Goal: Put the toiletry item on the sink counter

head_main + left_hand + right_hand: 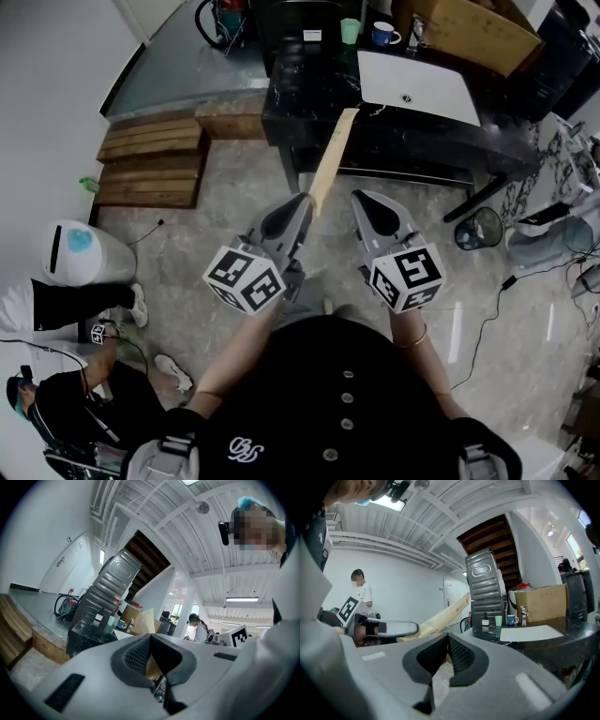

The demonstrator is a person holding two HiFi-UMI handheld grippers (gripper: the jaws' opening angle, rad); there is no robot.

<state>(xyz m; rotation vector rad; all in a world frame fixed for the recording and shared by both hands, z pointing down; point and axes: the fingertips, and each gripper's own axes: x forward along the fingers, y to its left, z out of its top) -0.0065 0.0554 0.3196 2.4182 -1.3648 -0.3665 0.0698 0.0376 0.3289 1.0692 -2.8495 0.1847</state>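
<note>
A long tan carton (334, 155), the toiletry item, sticks out from my left gripper (302, 199) toward the black marble counter (309, 94). The left jaws are shut on its near end; in the left gripper view (150, 638) the carton (146, 621) rises just past the tips. My right gripper (361, 197) hangs beside it, apart from the carton, jaws shut with nothing between them (448, 639). From the right gripper view the carton (443, 613) slants up toward the counter (520, 637).
On the counter lie a white flat slab (417, 84), a green cup (350, 30), a blue mug (382, 34) and a cardboard box (469, 33). Wooden pallets (150, 159) lie left, a wire bin (481, 228) right. A person (66, 394) sits at lower left.
</note>
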